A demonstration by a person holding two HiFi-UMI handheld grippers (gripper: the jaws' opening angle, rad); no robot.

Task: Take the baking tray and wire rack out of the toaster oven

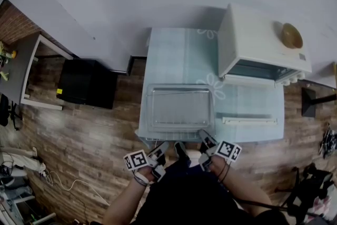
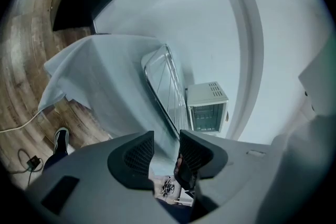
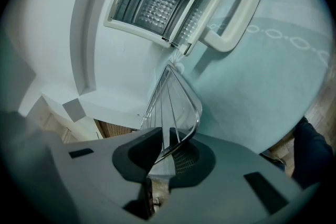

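Note:
The baking tray [image 1: 149,109] lies flat on the blue-clothed table, with the wire rack [image 1: 181,107] on top of it. The pair sits to the left of the white toaster oven [image 1: 253,39], whose door [image 1: 249,108] hangs open. My left gripper [image 1: 159,151] [image 2: 167,147] is at the tray's near left corner, open, with nothing between its jaws; the rack [image 2: 169,81] lies just ahead of it. My right gripper [image 1: 207,140] [image 3: 164,141] is at the near right corner, its jaws narrow around the corner wire of the rack [image 3: 176,105]. The oven [image 3: 155,0] shows no tray inside.
The table [image 1: 174,50] stands against a white wall, its front edge just ahead of my hands. A yellow bowl [image 1: 291,35] sits on top of the oven. A black box [image 1: 87,83] stands on the wooden floor to the left. Cables lie on the floor at the lower left.

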